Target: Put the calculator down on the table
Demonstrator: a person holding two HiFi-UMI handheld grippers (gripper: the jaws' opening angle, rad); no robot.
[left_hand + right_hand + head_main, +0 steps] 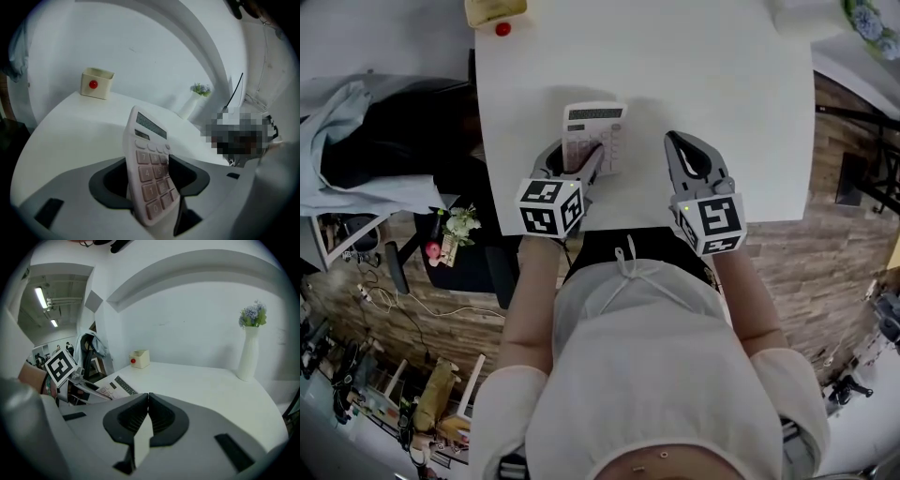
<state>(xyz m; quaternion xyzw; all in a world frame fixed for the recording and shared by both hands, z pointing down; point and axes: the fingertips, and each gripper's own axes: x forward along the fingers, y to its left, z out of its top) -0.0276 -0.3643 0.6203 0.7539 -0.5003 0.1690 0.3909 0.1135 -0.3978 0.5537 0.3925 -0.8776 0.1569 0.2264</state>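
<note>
The calculator (593,131) is rested on the table (722,94) between the left gripper's (577,156) open jaws, ready to be left there, while the right gripper (673,141) is held shut, empty.

White wall (187,324), brick-look flr (787,281), ceiling strip lts (41,297)

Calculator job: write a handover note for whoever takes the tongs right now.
Left tongs: jaws apart, with the calculator standing tilted between them; it does not look clamped.
Right tongs: shut and empty, to the right of the calculator.
Calculator: over the near part of the white table. Its far end seems to rest on the table, and its near end is inside the left tongs.
Done: calculator brought down to the table.
Left: probably draw the left tongs back clear and confirm it lies flat.
</note>
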